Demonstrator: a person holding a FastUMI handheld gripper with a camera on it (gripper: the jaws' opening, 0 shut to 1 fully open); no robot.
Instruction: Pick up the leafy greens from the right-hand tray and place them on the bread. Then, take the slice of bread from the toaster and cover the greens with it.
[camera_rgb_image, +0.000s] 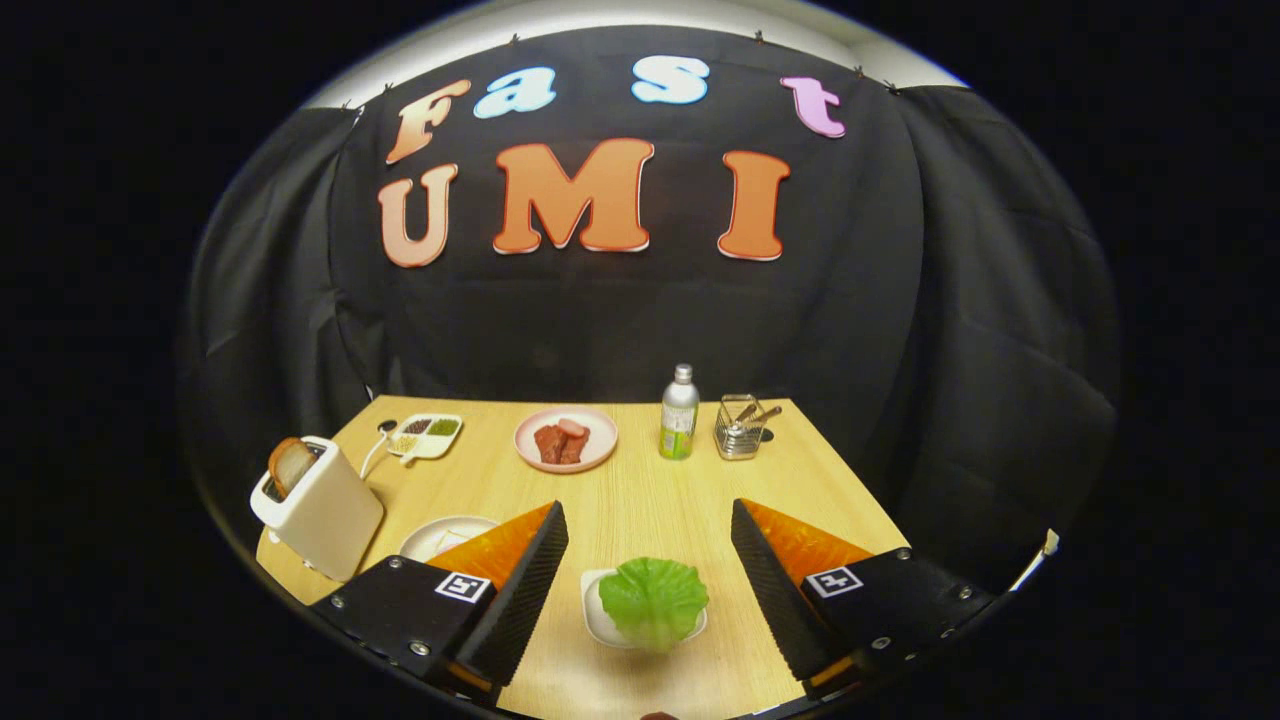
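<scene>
Gripper view: hand-held gripper (650, 560) spread wide, fingers (520, 580) apart and gripping nothing, hovering above a light wooden tabletop (640, 500). Between the two fingers, closer to their base than their tips, leafy greens (655, 600) lying on a small white tray (595, 615), touched by neither finger. Partly behind the left finger, a white plate (440, 535), its contents too hidden to tell. Further left, near the tabletop's edge, a white toaster (320, 510) with a browned slice of bread (290, 462) standing up out of its slot. Well beyond the fingers, toward the back of the tabletop: a small white divided dish (428, 436) holding dark and green bits, just beside it a pink plate (566, 440) with reddish meat pieces, then an upright bottle (679, 415) with a green label, and just right of that a wire basket (740, 428) with thin sticks in it. Behind all, black cloth wall.
</scene>
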